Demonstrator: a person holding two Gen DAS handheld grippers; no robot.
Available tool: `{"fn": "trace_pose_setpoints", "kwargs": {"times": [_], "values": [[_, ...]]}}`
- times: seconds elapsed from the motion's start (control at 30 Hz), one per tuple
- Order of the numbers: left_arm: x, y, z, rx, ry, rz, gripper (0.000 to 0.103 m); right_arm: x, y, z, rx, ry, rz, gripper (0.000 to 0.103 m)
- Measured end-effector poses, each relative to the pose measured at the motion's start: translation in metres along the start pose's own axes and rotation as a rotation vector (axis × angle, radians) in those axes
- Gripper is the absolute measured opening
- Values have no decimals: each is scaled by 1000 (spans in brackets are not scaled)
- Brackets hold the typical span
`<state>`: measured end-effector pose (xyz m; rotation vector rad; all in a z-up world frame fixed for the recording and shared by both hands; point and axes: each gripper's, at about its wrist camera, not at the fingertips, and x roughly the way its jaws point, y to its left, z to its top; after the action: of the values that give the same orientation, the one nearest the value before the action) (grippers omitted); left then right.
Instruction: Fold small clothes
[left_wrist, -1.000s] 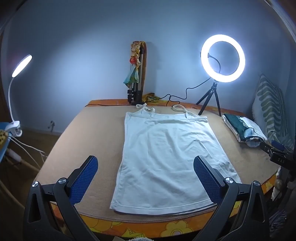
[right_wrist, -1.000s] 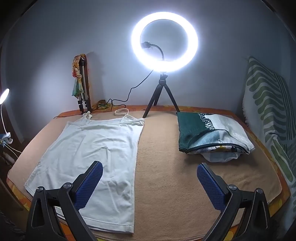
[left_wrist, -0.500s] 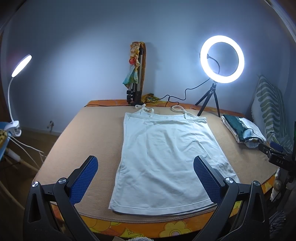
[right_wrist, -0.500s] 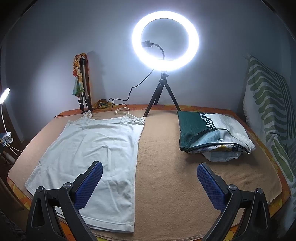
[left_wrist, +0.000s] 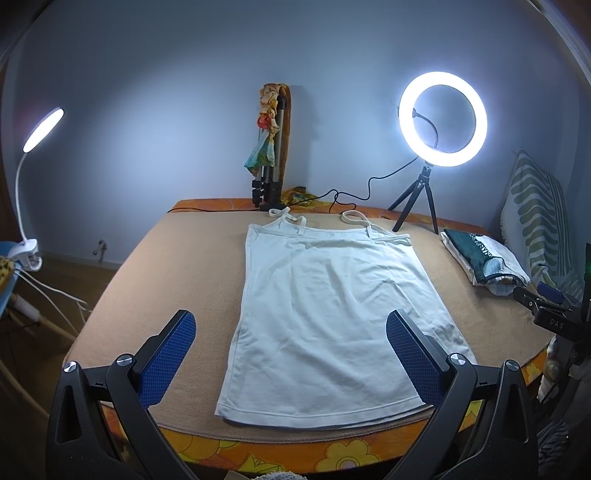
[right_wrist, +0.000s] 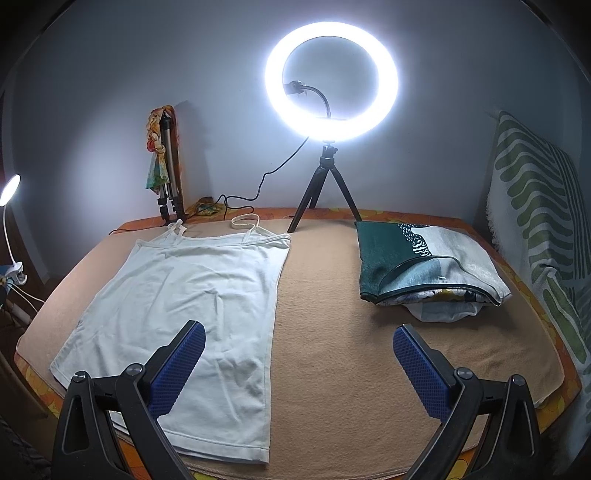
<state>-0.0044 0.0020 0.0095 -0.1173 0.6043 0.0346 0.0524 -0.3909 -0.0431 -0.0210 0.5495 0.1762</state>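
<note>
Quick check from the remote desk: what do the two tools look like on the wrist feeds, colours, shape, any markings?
Both look alike. The left tool has two black plastic arms with triangular cut-outs and silver round screws; each finger carries a blue, finely dimpled pad. The right tool is the same build, with blue pads on black arms. No cables or sleeves show. In the left view, its black side hardware reads "DAS".

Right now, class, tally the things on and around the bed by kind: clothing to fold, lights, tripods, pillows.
White camisole, spread flat: 1
Folded clothes pile: 1
Lights: 2, ring light and clip lamp
Tripods: 2, under ring light, folded tripod
Striped pillow: 1
Total: 7
</note>
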Motion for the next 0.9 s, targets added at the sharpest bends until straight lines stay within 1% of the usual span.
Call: {"fn": "trace_pose_setpoints", "kwargs": {"times": [0.9], "values": [[-2, -3, -1, 0, -6, 2, 103, 0, 1, 0, -3, -1, 0, 103]]}}
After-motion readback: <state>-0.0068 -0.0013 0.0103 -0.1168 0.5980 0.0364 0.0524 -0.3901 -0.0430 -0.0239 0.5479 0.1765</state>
